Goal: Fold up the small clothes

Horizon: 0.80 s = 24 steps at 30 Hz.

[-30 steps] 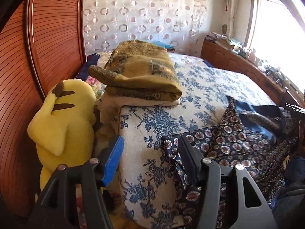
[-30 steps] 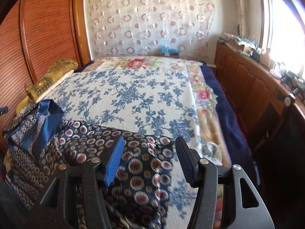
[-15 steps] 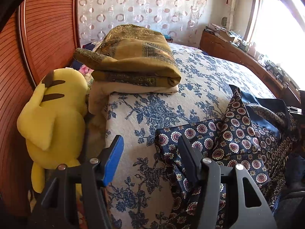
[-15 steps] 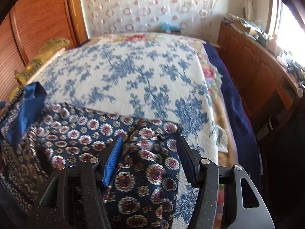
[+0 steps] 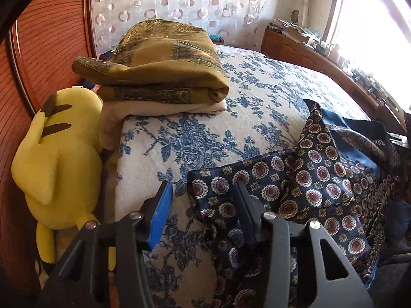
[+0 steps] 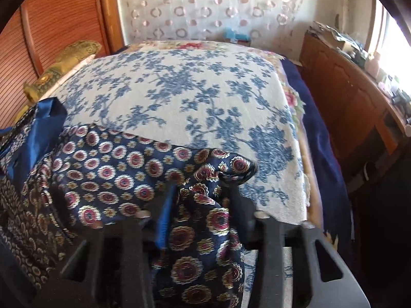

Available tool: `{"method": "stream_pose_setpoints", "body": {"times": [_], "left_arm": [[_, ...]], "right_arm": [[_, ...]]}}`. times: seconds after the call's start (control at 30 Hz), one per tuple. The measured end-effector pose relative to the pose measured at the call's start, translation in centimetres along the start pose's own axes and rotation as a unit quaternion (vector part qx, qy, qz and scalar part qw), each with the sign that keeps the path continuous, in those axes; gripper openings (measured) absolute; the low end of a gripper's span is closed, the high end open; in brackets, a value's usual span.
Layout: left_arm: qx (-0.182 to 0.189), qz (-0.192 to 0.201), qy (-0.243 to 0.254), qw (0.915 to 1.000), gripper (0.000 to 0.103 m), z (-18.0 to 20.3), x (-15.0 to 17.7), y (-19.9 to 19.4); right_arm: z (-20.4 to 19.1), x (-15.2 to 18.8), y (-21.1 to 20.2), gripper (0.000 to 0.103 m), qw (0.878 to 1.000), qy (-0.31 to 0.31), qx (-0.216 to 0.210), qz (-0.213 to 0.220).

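- Bed (image 5: 257,97), covered by a cream bedspread with blue flowers; its near edge is cut off by both views, and in the right wrist view the far right side shows a dark blue layer under it.
- Wooden slatted wall panel (image 5: 46,59) at the bed's left; its upper part runs out of frame.
- Patterned garment (image 5: 321,179), navy with red and gold medallions, lying crumpled on the near part of the bed; a plain blue lining (image 6: 38,133) is turned out at one corner. What kind of garment it is cannot be told, and its lower part is hidden behind the grippers.
- Folded gold-brown cloth (image 5: 164,74) stacked on a cream cloth, well apart from the garment near the bed's left edge.
- Yellow plush toy (image 5: 54,159), wedged between bed and panel; its face is turned away.
- Right gripper (image 6: 203,195): jaws have just been closing and now pinch a bunched fold of the garment, which hides most of both fingers.
- Left gripper (image 5: 203,200): jaws have just been closing, still partly apart; the garment's corner lies between them, the right finger on the cloth, the blue-padded left finger clear of it over the bedspread.
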State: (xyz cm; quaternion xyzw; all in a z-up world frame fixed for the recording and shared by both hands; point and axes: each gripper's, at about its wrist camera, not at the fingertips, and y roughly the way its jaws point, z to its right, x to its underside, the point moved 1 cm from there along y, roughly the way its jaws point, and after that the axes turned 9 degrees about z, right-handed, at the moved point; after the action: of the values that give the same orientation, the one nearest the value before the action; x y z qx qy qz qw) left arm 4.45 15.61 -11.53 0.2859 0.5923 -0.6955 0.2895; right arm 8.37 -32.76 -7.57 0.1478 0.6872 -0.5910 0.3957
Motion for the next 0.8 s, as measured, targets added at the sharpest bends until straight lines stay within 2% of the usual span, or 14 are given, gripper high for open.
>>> {"method": "stream_pose_setpoints", "body": {"times": [0.03,0.07,0.13,0.17,0.27,0.33,0.43,0.5,0.7,0.8], "left_arm": [[0.003,0.001,0.001,1.0000,0.046,0.1,0.0,0.0],[0.009,0.003,0.004,0.9999,0.032,0.4,0.1,-0.1],[0.013,0.004,0.010,0.9999,0.006,0.8,0.3,-0.1],[0.015,0.003,0.014,0.9998,0.002,1.0,0.4,-0.2],[0.025,0.011,0.017,0.9995,0.000,1.4,0.3,-1.2],[0.034,0.036,0.014,0.9987,0.000,1.7,-0.2,-2.7],[0.012,0.074,0.015,0.9971,0.000,2.6,-2.0,-5.3],[0.016,0.102,0.013,0.9946,0.000,3.1,-3.2,-7.0],[0.015,0.207,0.021,0.9780,0.000,4.4,-9.9,-13.2],[0.009,0.239,0.021,0.9707,0.000,3.6,-13.9,-14.3]], "right_arm": [[-0.2,0.0,0.0,0.013,1.000,-0.003,-0.007,0.000],[-0.4,0.1,-0.1,0.008,1.000,-0.006,-0.013,0.000],[-0.9,0.1,-0.1,0.006,1.000,-0.018,-0.016,0.002],[-1.2,0.1,-0.2,0.005,1.000,-0.024,-0.017,0.001],[-1.8,-0.2,-1.1,0.004,0.999,-0.032,-0.021,0.015],[-1.9,-0.8,-2.3,0.003,0.999,-0.034,-0.019,0.034],[-2.2,-2.4,-4.7,0.003,0.997,-0.045,0.002,0.069],[-2.6,-3.9,-6.7,0.003,0.994,-0.060,0.012,0.095],[-3.8,-10.3,-13.5,0.002,0.978,-0.096,0.031,0.184],[-3.8,-13.9,-15.9,0.002,0.969,-0.109,0.041,0.217]]}}
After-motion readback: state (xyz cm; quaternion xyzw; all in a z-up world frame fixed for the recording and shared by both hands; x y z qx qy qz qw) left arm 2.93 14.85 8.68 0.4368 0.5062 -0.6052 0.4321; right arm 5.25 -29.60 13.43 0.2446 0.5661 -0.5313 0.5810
